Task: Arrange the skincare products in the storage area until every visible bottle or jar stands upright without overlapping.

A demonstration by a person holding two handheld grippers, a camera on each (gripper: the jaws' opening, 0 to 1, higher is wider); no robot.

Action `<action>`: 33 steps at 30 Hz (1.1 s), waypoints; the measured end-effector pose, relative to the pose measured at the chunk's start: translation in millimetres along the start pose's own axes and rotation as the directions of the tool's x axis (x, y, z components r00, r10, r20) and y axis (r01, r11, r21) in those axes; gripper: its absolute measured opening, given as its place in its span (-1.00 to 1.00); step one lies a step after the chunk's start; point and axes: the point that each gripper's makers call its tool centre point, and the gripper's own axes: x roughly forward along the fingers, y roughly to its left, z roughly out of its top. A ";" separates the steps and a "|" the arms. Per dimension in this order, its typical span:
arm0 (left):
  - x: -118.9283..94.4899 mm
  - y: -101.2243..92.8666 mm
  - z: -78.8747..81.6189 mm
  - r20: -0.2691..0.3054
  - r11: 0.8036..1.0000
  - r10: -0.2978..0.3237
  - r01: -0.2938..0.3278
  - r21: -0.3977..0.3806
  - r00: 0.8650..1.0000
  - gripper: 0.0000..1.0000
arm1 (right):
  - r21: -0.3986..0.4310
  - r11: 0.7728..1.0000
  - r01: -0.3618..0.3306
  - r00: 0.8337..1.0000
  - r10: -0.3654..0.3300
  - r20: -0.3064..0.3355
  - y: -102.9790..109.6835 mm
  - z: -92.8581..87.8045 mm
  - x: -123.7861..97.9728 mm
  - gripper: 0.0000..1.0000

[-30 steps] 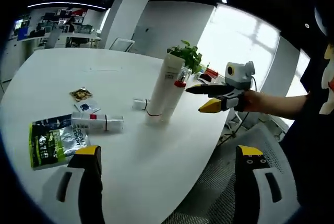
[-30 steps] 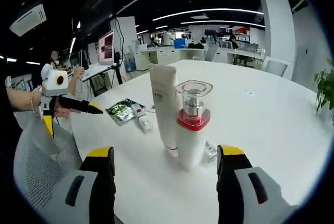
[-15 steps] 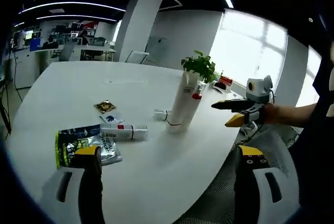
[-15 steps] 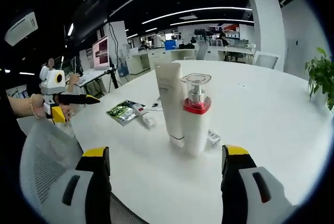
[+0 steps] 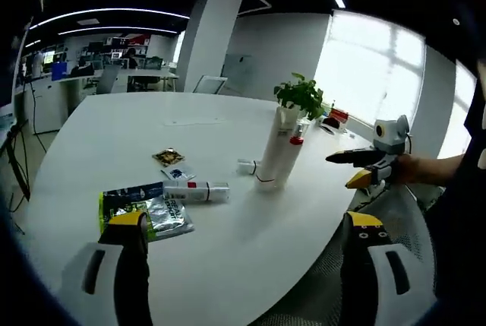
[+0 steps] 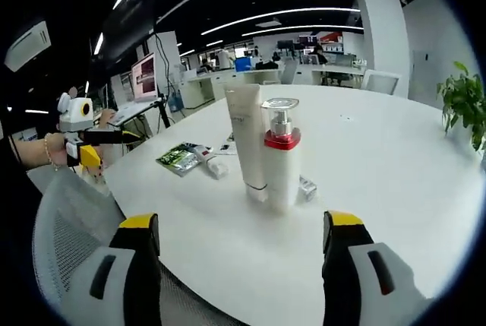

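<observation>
A tall white tube (image 5: 272,153) (image 6: 244,140) and a white pump bottle with a red collar (image 5: 288,160) (image 6: 281,155) stand upright side by side near the table's edge. A small jar (image 5: 245,166) (image 6: 307,188) sits beside them. A white bottle (image 5: 196,191) (image 6: 213,165) lies on its side next to a green and silver pouch (image 5: 144,212) (image 6: 179,157). My left gripper (image 5: 245,220) (image 6: 106,147) is open and holds nothing, off the table's edge. My right gripper (image 6: 241,221) (image 5: 348,170) is open too, short of the standing pair.
Two small sachets (image 5: 171,160) lie beyond the lying bottle on the white table (image 5: 114,128). A potted plant (image 5: 300,96) (image 6: 465,102) stands at the far side. Mesh office chairs (image 6: 68,235) (image 5: 399,212) stand at the table's rim. Desks and monitors fill the background.
Both grippers have drawn back from the table, so the bottles look smaller and farther. Nothing on the table has moved. Both stay open.
</observation>
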 end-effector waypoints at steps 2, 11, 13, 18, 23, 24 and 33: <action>-1.1 2.2 -2.1 0.000 1.000 0.012 -0.012 -0.007 1.000 0.98 | -0.003 1.000 0.001 1.000 -0.001 -0.005 -1.5 -0.6 -1.2 0.77; -12.4 0.2 1.0 0.015 1.000 0.028 -0.028 -0.012 0.999 0.98 | -0.053 0.998 0.021 0.999 -0.022 -0.023 -16.9 3.4 -4.4 0.76; -15.0 -1.9 0.1 0.017 0.999 0.036 -0.036 -0.007 0.999 0.98 | -0.074 0.997 0.030 0.999 -0.032 -0.029 -25.8 7.0 -4.6 0.75; -12.4 2.7 1.2 0.026 0.999 0.047 -0.047 0.001 0.999 0.98 | -0.126 0.991 0.041 0.998 -0.048 -0.050 -43.9 13.3 -2.3 0.70; -11.1 1.8 -0.5 0.018 0.999 0.049 -0.049 -0.005 0.999 0.98 | -0.188 0.981 0.037 0.994 -0.056 -0.095 -60.3 14.1 2.0 0.60; -10.8 1.5 -0.2 0.020 0.999 0.049 -0.049 -0.009 0.999 0.98 | -0.191 0.981 0.037 0.994 -0.056 -0.098 -62.6 14.9 2.8 0.57; -8.7 8.1 -2.7 0.008 0.997 0.064 -0.063 -0.032 0.998 0.98 | -0.250 0.968 0.021 0.986 -0.061 -0.153 -89.8 13.9 24.7 0.36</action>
